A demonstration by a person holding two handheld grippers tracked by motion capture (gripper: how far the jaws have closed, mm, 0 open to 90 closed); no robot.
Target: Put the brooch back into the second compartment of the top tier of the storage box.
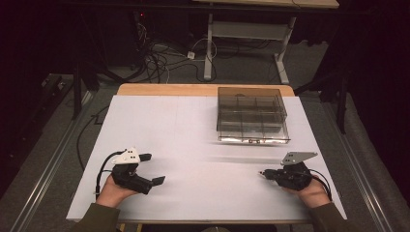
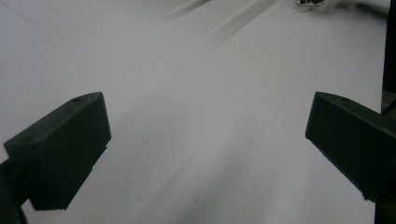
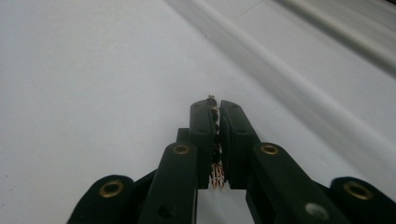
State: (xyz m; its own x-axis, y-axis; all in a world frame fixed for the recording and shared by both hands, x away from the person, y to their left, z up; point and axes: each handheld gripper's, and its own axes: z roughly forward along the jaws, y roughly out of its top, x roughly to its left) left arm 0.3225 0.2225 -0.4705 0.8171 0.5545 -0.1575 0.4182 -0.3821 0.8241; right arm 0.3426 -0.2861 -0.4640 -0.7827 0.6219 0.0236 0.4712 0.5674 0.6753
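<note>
My right gripper rests at the table's near right, held by a hand, its tip pointing left. In the right gripper view its jaws are shut on a small thin copper-and-black piece that stands on edge between the pads; I cannot tell what it is. My left gripper lies at the near left in the other hand. Its jaws stand wide open, with bare white table between them in the left gripper view.
A clear plastic box with several compartments stands at the far right of the white tabletop, with small items at its front edge. Behind the table are tangled cables and a desk frame.
</note>
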